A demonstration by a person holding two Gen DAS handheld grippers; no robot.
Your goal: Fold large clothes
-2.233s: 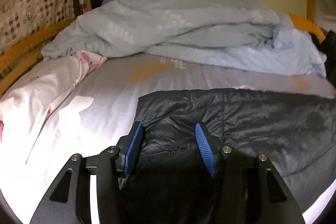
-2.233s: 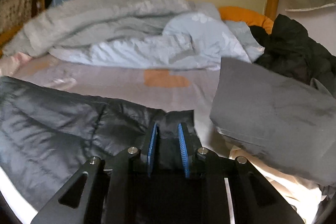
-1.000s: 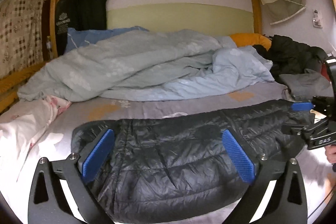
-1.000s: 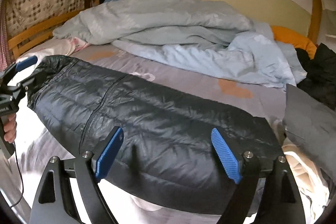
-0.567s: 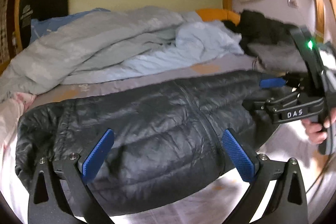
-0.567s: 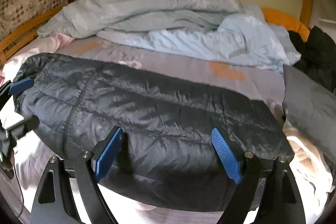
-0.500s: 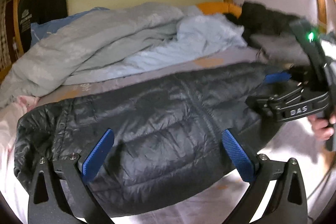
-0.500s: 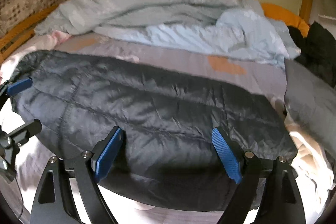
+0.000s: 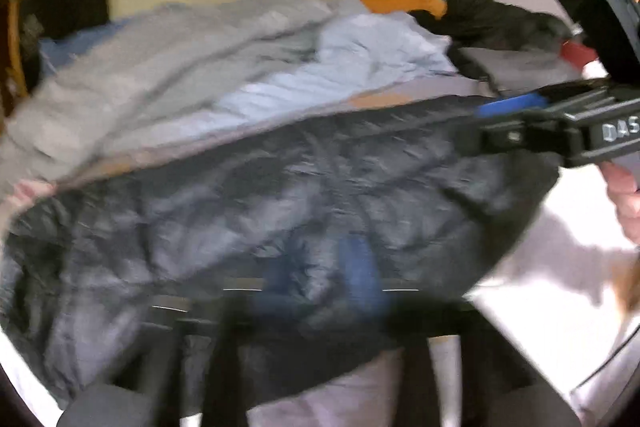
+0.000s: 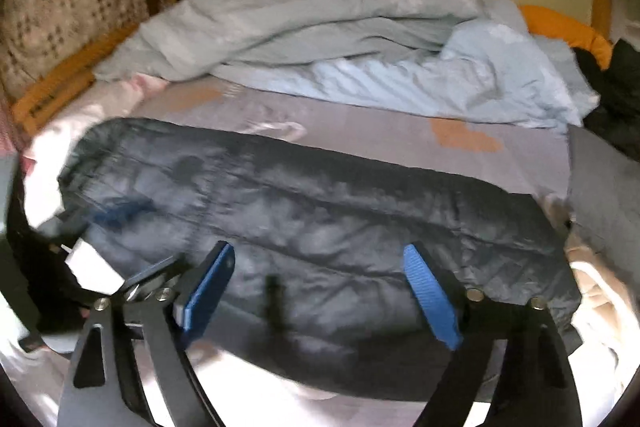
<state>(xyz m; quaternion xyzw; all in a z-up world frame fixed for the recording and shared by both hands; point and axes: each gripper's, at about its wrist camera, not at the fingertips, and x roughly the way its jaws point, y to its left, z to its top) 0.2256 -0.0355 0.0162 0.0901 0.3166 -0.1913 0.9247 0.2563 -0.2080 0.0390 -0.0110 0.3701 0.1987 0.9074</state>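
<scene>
A dark quilted down jacket point(image 9: 304, 195) lies folded lengthwise across the bed, also seen in the right wrist view point(image 10: 320, 219). My left gripper point(image 9: 320, 279) is motion-blurred at the jacket's near edge, its blue pads drawn close together with jacket fabric between them. My right gripper point(image 10: 320, 291) is open wide, pads apart over the jacket's near edge, holding nothing. The right gripper also shows in the left wrist view point(image 9: 516, 107) at the jacket's right end. The left gripper appears blurred at the left of the right wrist view point(image 10: 120, 211).
A rumpled pale blue duvet point(image 10: 340, 39) fills the back of the bed. A grey folded garment point(image 10: 604, 195) and black clothes point(image 9: 492, 23) lie at the right. Wooden bed rails point(image 10: 60, 83) run along the left; an orange pillow point(image 10: 568, 27) is at the back right.
The left gripper's jaws, wide open half a second ago, have closed in on the jacket's near edge, blurred by motion. The right gripper stays open and has shifted slightly over the jacket.
</scene>
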